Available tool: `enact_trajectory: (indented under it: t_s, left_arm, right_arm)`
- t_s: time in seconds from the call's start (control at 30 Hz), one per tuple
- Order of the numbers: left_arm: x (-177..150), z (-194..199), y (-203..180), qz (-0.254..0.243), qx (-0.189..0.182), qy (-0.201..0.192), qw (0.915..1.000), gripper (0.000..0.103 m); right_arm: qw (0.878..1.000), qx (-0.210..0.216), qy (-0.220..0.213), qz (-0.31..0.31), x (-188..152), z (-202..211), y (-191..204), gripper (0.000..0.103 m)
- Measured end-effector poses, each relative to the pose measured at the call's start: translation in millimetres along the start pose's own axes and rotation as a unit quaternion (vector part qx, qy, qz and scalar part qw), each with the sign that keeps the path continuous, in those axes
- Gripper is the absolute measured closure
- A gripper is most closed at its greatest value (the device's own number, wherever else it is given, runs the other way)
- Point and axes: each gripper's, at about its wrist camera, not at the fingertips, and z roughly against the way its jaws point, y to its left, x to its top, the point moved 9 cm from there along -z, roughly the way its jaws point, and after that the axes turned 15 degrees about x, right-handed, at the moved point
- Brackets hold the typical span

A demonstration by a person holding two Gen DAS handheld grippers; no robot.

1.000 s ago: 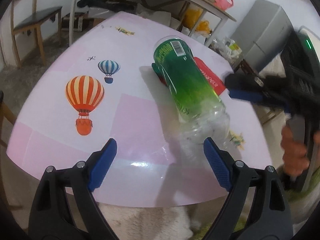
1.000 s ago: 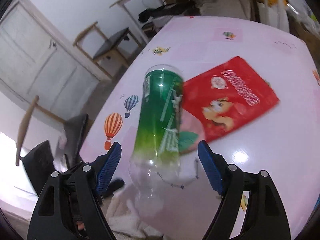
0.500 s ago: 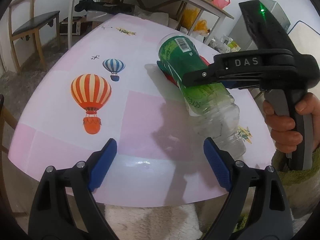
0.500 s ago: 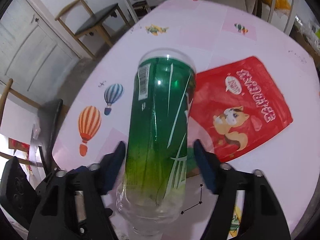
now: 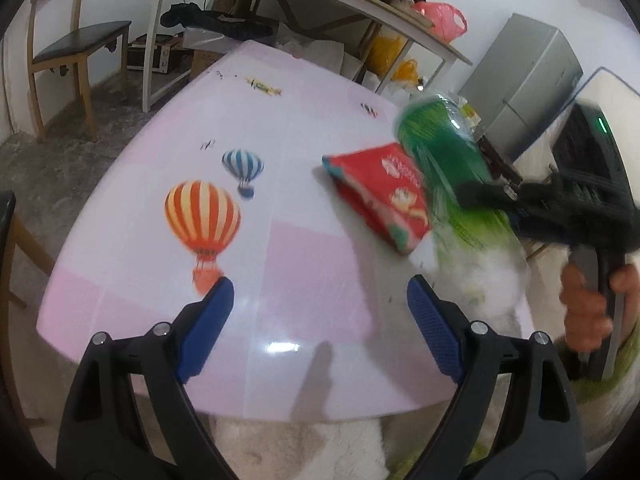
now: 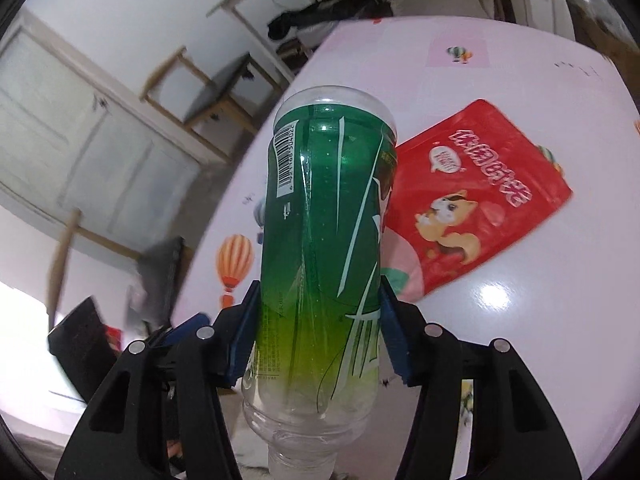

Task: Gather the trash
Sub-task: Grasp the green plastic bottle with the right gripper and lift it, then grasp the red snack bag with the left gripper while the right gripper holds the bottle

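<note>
A: What was the surface point(image 5: 312, 248) like?

B: Glossy and pink, printed with hot-air balloons, hard enough to throw a glare spot back near the front edge. Anything smooth would probably have slid on it easily.

A: And the bottle point(image 6: 324, 248)?

B: A large, clear plastic cylinder wrapped in a green film label fading to yellow-green, with a barcode near its base. It looked empty, so I judged it light, thin-walled and liable to dent. It sat tipped, neck toward the camera, held off the surface at its right side.

A: Held how?

B: The right tool point(image 6: 320, 332) had just been closing, and its blue ribbed pads pressed the labelled body on both sides, a little above the bare shoulder. That seemed the sensible spot: the straight wall gives flat contact, whereas the tapered neck would likely squirt out. The film label looked slick, so a firm squeeze was probably needed.

A: The red snack pouch point(image 5: 380, 196)?

B: Flat, soft foil-like plastic with a cartoon squirrel, lying on the surface just beside the bottle, toward the far right. Limp and light by my reckoning; an edge pinch would suit it best.

A: The left tool point(image 5: 320, 316)?

B: Spread wide over the near edge, with nothing between its pads.
</note>
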Motion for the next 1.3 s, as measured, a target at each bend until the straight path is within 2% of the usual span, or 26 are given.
enact_trajectory:
  t_s: [0.1,0.17,0.23,0.3,0.4,0.47,0.6,0.67,0.7,0.77,0.8,0.83,0.87,0.97,1.1,1.3]
  left_arm:
    - [22.0,-9.1,-7.4,-0.001,0.004,0.012,0.9999,0.019]
    - [33.4,-18.3,-18.0,-0.017,0.001,0.03,0.9994,0.019]
    - [53.1,-30.4,-33.0,-0.038,-0.001,0.032,0.9988,0.019]
    - [69.7,-45.5,-42.4,-0.04,-0.005,0.038,0.9985,0.019]
    - [90.8,-82.1,-48.1,-0.035,0.016,0.062,0.9973,0.019]
    - [97.7,-105.0,-54.3,-0.043,0.024,0.086,0.9951,0.032]
    - [99.0,-132.6,-65.6,-0.073,0.045,0.109,0.9904,0.048]
    - [93.8,-138.1,-72.4,-0.092,0.047,0.114,0.988,0.063]
    - [91.1,-137.8,-73.7,-0.098,0.047,0.115,0.9875,0.067]
    - [84.3,-137.8,-76.8,-0.107,0.044,0.116,0.9864,0.083]
    - [81.2,-136.2,-77.0,-0.109,0.043,0.114,0.9865,0.086]
    - [79.0,-134.6,-76.5,-0.11,0.043,0.112,0.9866,0.095]
    - [74.8,-131.0,-75.5,-0.11,0.042,0.11,0.9869,0.098]
    - [66.4,-118.4,-73.2,-0.106,0.034,0.103,0.9885,0.103]
    - [46.6,-86.4,-75.2,-0.106,0.014,0.086,0.9905,0.103]
    - [-0.7,-29.2,-60.4,-0.066,-0.031,0.095,0.9928,0.103]
  right_arm:
    - [0.999,-0.018,-0.026,-0.013,2.4,28.0,-20.7,0.049]
    - [0.999,-0.025,-0.038,-0.026,4.7,42.4,-39.3,0.049]
    - [0.998,-0.033,-0.045,-0.034,8.0,50.4,-55.6,0.049]
    - [0.997,-0.036,-0.044,-0.043,10.9,52.0,-71.9,0.049]
    - [0.997,-0.031,-0.035,-0.055,17.3,43.8,-91.7,0.049]
    - [0.998,-0.034,-0.029,-0.054,20.1,37.5,-99.9,0.049]
    - [0.998,-0.027,-0.022,-0.054,28.0,27.4,-109.3,0.049]
    - [0.998,-0.023,-0.017,-0.057,28.8,21.4,-110.9,0.049]
    - [0.998,-0.02,-0.016,-0.06,28.7,19.4,-112.1,0.049]
    - [0.998,-0.01,-0.016,-0.062,29.6,18.2,-112.4,0.049]
    - [0.998,-0.009,-0.017,-0.062,28.3,19.3,-111.9,0.049]
    - [0.998,-0.008,-0.017,-0.063,28.5,19.1,-111.9,0.049]
    - [0.998,-0.007,-0.018,-0.063,28.4,19.5,-111.9,0.049]
    - [0.998,-0.002,-0.017,-0.066,23.4,21.2,-111.5,0.049]
    - [0.998,-0.003,-0.01,-0.064,19.2,20.9,-108.8,0.049]
    - [0.998,0.006,0.016,-0.053,-5.5,10.4,-89.1,0.049]
